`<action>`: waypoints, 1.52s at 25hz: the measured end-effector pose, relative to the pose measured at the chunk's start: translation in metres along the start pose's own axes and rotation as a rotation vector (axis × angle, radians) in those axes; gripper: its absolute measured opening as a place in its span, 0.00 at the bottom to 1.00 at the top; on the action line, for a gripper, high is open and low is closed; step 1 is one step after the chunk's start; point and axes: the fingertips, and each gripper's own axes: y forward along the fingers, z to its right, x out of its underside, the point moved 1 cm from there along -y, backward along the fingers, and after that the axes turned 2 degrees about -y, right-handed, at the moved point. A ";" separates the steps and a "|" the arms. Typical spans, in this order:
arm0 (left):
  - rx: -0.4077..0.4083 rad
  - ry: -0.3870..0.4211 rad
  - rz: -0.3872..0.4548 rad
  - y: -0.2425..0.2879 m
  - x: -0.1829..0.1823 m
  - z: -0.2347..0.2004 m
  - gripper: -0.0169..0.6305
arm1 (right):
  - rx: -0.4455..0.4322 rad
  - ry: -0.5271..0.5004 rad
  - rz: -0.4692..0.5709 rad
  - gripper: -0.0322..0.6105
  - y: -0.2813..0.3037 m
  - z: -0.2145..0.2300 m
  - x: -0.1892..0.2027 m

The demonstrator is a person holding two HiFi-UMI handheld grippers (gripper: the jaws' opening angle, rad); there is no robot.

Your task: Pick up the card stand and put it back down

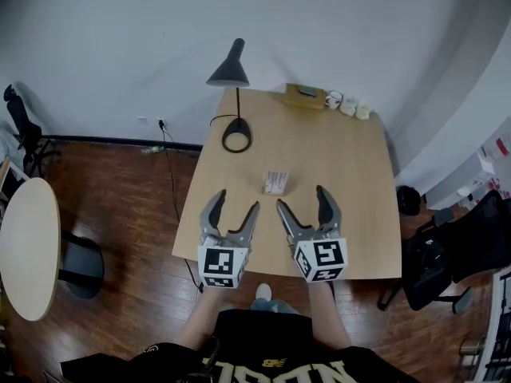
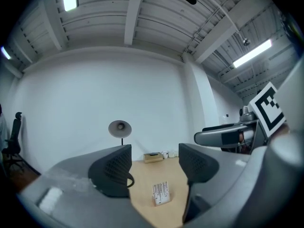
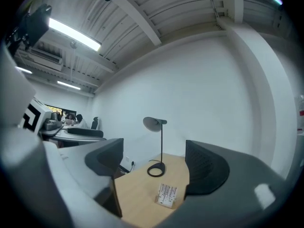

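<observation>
The card stand [image 1: 275,183] is a small white holder with printed cards, standing on the wooden table [image 1: 351,182] just beyond both grippers. My left gripper [image 1: 236,203] hovers near the table's front edge, open, nothing between its jaws. My right gripper [image 1: 302,199] hovers beside it, also open and empty. In the left gripper view the card stand [image 2: 160,194] shows on the table between the jaws, well ahead of them. The right gripper view has the card stand [image 3: 167,195] low between its jaws, apart from both.
A black desk lamp [image 1: 233,94] stands at the table's far left. A wooden box [image 1: 306,96], a mug [image 1: 334,100] and small pale items sit along the far edge. A round table [image 1: 28,246] is at left, a black chair [image 1: 447,254] at right.
</observation>
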 end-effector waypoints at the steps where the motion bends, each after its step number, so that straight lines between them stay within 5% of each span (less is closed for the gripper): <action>1: -0.002 0.002 0.005 0.006 0.000 0.001 0.51 | 0.008 0.002 0.003 0.68 0.003 0.008 0.001; 10: -0.008 0.041 -0.017 0.042 0.010 -0.011 0.48 | 0.080 0.025 -0.015 0.67 0.021 0.041 0.020; 19: 0.084 0.035 -0.073 0.066 0.037 -0.022 0.47 | 0.119 0.036 -0.085 0.66 0.031 0.043 0.047; 30: 0.188 -0.023 -0.222 0.070 0.115 -0.018 0.47 | 0.090 0.102 -0.227 0.65 0.041 0.026 0.122; 38: 0.269 0.014 -0.324 0.083 0.179 -0.028 0.47 | 0.042 0.137 -0.311 0.64 0.051 0.019 0.180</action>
